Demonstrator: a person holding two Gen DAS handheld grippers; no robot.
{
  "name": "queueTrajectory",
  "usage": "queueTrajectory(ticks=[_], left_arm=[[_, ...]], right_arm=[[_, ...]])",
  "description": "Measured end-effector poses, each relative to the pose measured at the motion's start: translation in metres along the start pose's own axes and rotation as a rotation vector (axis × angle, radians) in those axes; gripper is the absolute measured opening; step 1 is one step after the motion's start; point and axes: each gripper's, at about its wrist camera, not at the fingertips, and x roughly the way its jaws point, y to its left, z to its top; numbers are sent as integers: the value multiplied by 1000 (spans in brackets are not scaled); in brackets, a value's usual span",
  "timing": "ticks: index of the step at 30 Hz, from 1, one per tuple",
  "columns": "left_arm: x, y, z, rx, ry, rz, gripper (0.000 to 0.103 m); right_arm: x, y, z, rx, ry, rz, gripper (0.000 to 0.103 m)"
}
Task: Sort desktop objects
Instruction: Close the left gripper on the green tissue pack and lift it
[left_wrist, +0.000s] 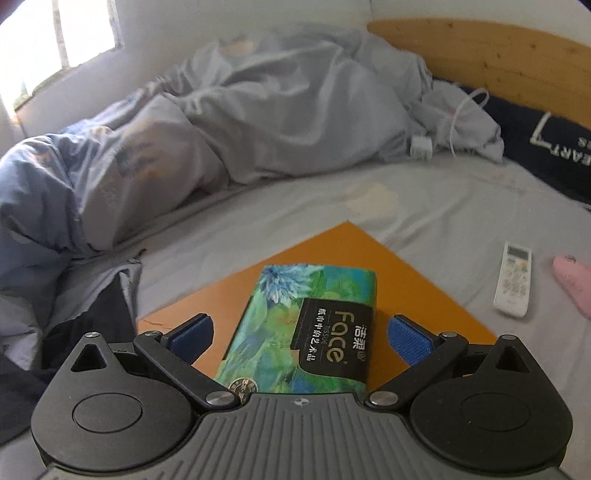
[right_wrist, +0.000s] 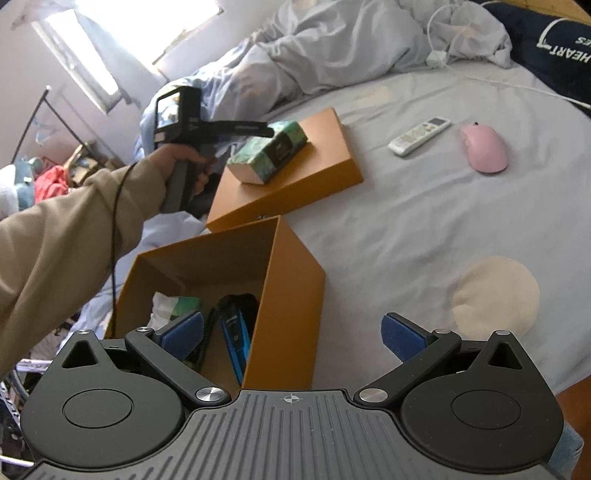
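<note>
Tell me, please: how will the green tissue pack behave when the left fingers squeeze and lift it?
The tissue pack probably dents under the fingers, since its wrapper looks soft. It seems light for its size. Being flat-sided on the orange lid, it should not roll.

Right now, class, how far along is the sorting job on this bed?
Done: the open box already holds a few things, among them something blue. In hand: the left gripper is open around the tissue pack, which lies on the box lid. Left: the remote and the pink mouse lie on the sheet. The right gripper is open and empty.
</note>
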Motion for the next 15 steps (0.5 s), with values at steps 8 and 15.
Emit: queueTrajectory(ticks=[8,15], left_arm=[[34,8,-6,37,98,-54,103],[46,5,-8,48,111,-49,103]], right_arm=[[4,7,2,-10,2,-11,103],[5,10,3,-9,15,-4,103]])
